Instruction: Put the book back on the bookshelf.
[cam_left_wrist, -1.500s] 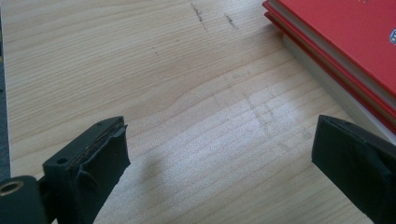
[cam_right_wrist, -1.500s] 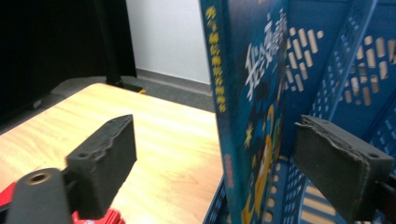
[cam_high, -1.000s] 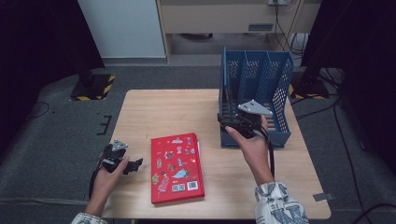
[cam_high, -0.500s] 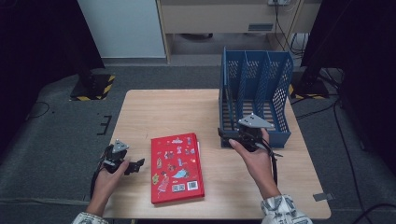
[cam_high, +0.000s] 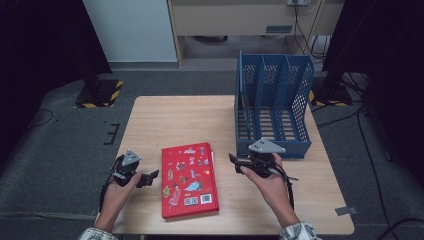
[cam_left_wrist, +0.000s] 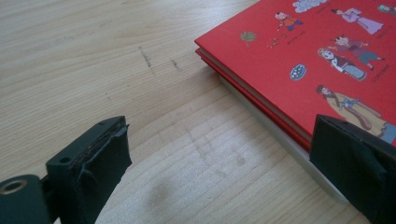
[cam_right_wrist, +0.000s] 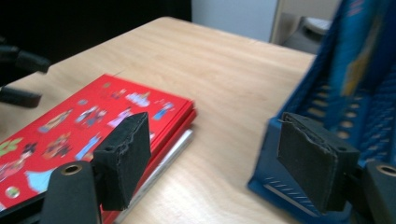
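Note:
A red picture book (cam_high: 189, 180) lies flat on the wooden table (cam_high: 175, 115), near its front edge. My left gripper (cam_high: 151, 176) rests low at the book's left edge and is open; in the left gripper view (cam_left_wrist: 219, 140) the book's corner (cam_left_wrist: 317, 56) lies beside the right-hand jaw. My right gripper (cam_high: 234, 161) hovers between the book's right edge and the blue file rack (cam_high: 272, 105). Its jaws (cam_right_wrist: 217, 133) have just been closing but are still apart, with bare table between them, the book (cam_right_wrist: 93, 126) on one side and the rack (cam_right_wrist: 355, 93) on the other.
The blue rack has three upright slots and stands at the table's right rear, open toward me. Bare wood stretches behind the book. Dark floor, cables and stand bases surround the table.
My right hand has come down and toward me from the rack's front, closer to the book's right edge. The left hand and the book have stayed put.

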